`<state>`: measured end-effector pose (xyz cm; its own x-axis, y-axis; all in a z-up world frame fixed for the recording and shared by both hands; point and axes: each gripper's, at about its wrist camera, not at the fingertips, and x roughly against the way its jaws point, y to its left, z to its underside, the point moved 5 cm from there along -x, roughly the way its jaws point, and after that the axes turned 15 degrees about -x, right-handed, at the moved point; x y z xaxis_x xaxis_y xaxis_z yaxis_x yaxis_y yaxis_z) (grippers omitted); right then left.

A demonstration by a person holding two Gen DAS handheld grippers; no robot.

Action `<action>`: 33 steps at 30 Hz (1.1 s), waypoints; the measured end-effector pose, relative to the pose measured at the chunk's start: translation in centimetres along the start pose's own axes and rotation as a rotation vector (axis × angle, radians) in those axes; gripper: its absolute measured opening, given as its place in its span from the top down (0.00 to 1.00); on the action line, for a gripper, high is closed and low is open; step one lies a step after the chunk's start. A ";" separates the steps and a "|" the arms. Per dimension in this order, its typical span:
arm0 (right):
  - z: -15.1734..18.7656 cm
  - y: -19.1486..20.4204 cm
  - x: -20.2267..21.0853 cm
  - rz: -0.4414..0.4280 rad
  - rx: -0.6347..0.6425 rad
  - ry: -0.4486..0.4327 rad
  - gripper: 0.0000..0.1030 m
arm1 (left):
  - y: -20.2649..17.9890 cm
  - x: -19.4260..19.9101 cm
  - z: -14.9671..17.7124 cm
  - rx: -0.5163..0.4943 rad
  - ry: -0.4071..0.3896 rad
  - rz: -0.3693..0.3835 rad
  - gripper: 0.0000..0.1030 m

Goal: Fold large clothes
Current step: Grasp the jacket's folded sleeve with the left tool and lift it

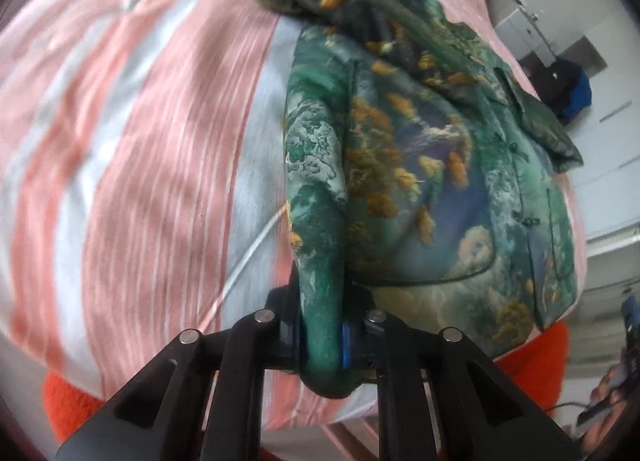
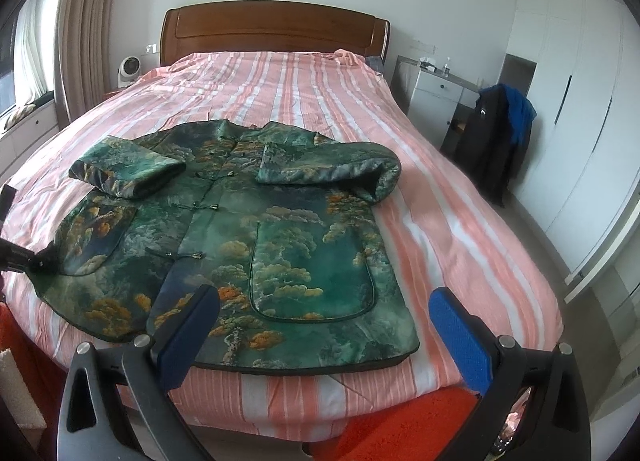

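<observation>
Pinching the green jacket hem in the left hand-held gripper, jacket lying front-up on the striped bed; holding the right hand-held gripper released, hovering near the hem.

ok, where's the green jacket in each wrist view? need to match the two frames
Left wrist: green jacket fills centre-right, its side edge clamped in the left gripper at bottom centre.
Right wrist: jacket lies flat mid-frame, sleeves folded in; the right gripper is open, just short of its hem.
Shared landmark: dark and blue clothes on a chair, right of the striped bed cover.
</observation>
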<state>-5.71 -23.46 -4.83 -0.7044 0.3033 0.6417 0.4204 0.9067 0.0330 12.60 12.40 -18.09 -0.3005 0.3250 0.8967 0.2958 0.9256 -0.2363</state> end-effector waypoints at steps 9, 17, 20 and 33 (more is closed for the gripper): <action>0.6 1.7 -0.5 -0.039 0.032 0.027 0.00 | -1.3 1.5 3.4 -0.018 0.010 -0.006 0.91; 1.0 3.8 -1.3 -0.085 0.060 0.046 0.00 | -2.1 0.3 2.9 -0.028 0.021 -0.057 0.90; 1.3 3.8 -1.9 -0.092 0.057 0.053 0.00 | -2.6 0.3 3.1 -0.060 0.012 -0.098 0.90; 2.1 2.9 -2.7 -0.107 0.016 0.072 0.00 | -3.8 -0.5 3.2 -0.126 0.008 -0.215 0.79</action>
<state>-3.76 -20.99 -8.14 -0.7013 0.1833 0.6889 0.3359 0.9374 0.0925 8.71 9.31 -18.84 -0.3615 0.1210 0.9245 0.3371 0.9414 0.0086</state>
